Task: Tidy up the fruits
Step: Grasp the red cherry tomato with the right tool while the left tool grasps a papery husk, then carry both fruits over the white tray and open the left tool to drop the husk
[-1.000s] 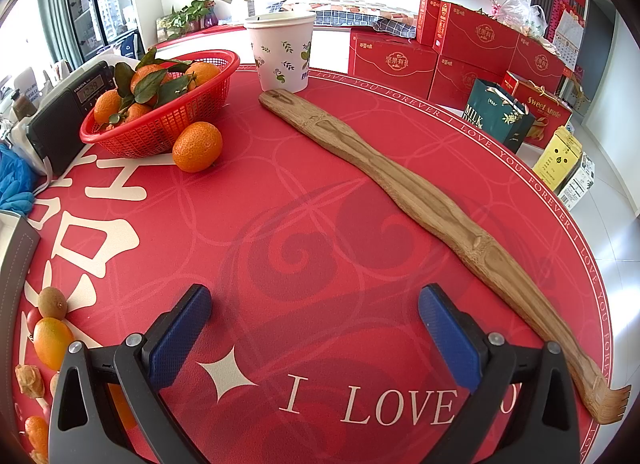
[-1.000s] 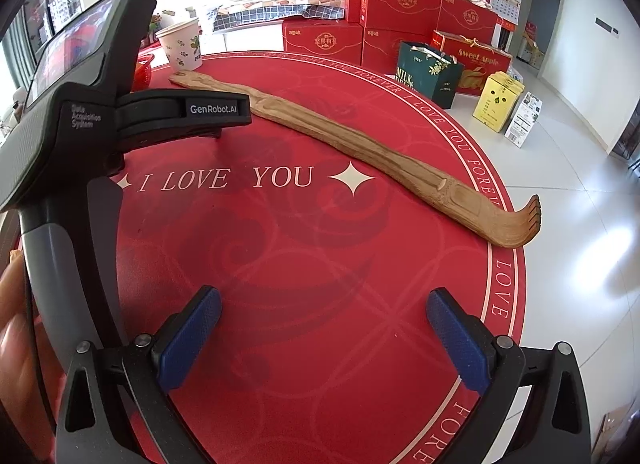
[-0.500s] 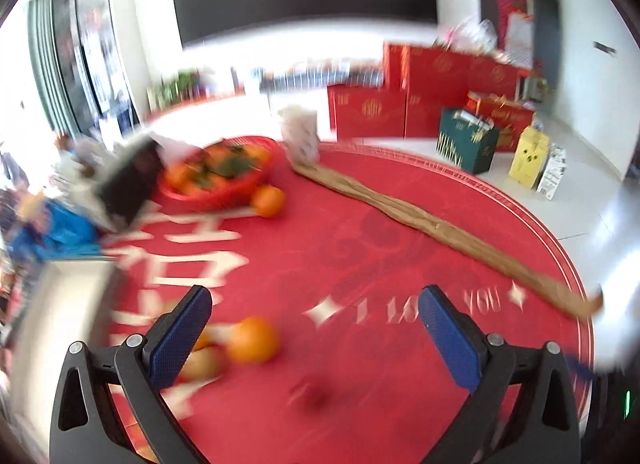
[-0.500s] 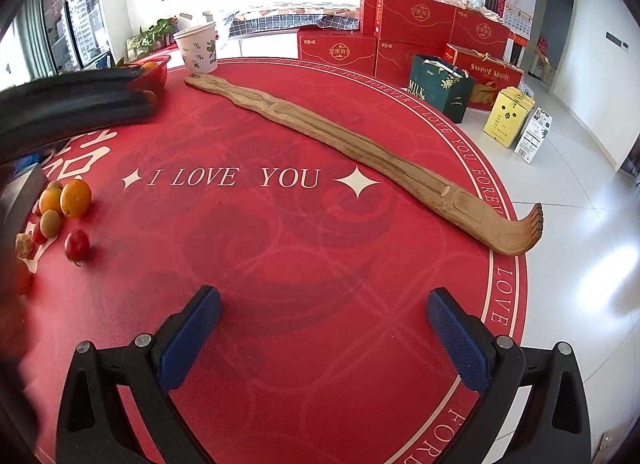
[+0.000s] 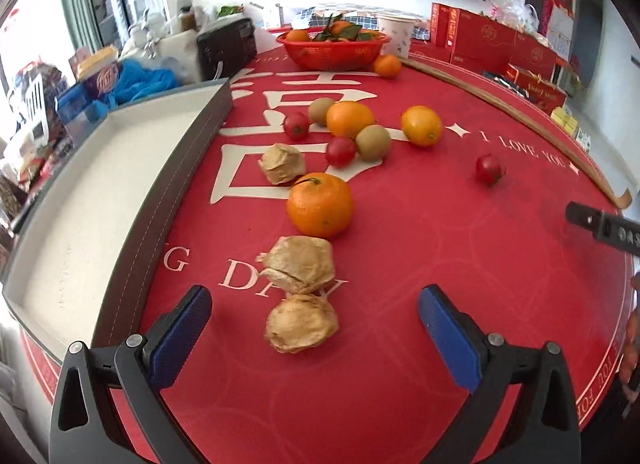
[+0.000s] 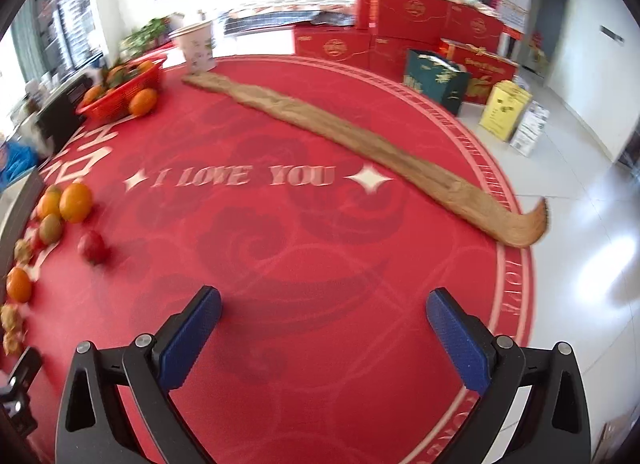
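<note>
In the left wrist view, the left gripper (image 5: pixel 314 334), wide open and empty, has been swung from the bare table centre to the loose fruits (image 5: pixel 320 204) beside the tray (image 5: pixel 132 204) at the table's left edge, so picking can begin. In the right wrist view, the right gripper (image 6: pixel 322 334), also spread and empty, is seen over bare cloth, the fruits being near the left edge.

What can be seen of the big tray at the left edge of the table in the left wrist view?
The tray is a long, shallow, rectangular box with a pale cream floor and inner walls, and a dark grey outer wall with a line of light stitching, so it looks leather-covered. It lies flat on the red mat at its left edge. Nothing can be seen inside it. No fruit touches it; the nearest husked fruit lies apart to its right. Its far corner points toward a black box.
</note>
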Motion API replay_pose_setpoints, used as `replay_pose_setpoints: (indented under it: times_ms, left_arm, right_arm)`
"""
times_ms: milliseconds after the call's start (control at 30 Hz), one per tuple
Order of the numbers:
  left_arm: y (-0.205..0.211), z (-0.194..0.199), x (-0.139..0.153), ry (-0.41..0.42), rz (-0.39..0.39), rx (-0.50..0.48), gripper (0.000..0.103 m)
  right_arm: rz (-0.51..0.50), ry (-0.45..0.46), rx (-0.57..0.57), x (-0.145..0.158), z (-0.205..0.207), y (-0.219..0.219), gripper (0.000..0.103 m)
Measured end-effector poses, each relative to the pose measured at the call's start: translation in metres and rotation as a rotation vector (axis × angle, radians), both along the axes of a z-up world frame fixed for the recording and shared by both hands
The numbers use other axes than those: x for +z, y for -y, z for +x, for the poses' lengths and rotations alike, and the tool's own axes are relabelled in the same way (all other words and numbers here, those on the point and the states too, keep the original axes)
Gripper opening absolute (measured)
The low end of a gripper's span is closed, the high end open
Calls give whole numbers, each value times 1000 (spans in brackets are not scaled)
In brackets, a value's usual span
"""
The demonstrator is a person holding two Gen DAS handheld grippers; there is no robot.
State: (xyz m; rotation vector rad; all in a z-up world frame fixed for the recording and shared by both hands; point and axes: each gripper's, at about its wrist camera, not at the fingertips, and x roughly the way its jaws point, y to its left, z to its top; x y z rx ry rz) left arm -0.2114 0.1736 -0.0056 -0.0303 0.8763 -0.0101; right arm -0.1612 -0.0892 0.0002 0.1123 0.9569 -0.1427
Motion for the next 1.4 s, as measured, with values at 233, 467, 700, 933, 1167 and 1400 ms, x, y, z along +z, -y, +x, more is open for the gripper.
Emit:
replay_pose_setpoints:
  times_ms: [233, 467, 700, 933, 1167, 1400]
  left_arm:
    - [-14, 8, 4, -40, -4, -19, 103]
    - [-13, 7, 5, -57, 5, -2, 101]
    - [-8, 1, 9, -34, -15, -7, 84]
    - [-10, -6, 13, 11, -22, -4, 27]
    - [-11, -21, 20, 57, -32, -39, 27]
    - [-20, -25, 37, 95, -35, -56, 27]
  right_arm:
    - [-12, 3, 199, -1, -1, -45, 103]
    - [-14, -4, 203, -2, 7, -50, 103]
    - [45, 9, 363, 10, 33, -93, 103]
    - [-28, 1, 420, 5, 48, -122, 53]
    - [137, 74, 413, 14, 42, -94, 22]
    - [195, 126, 404, 23, 32, -83, 23]
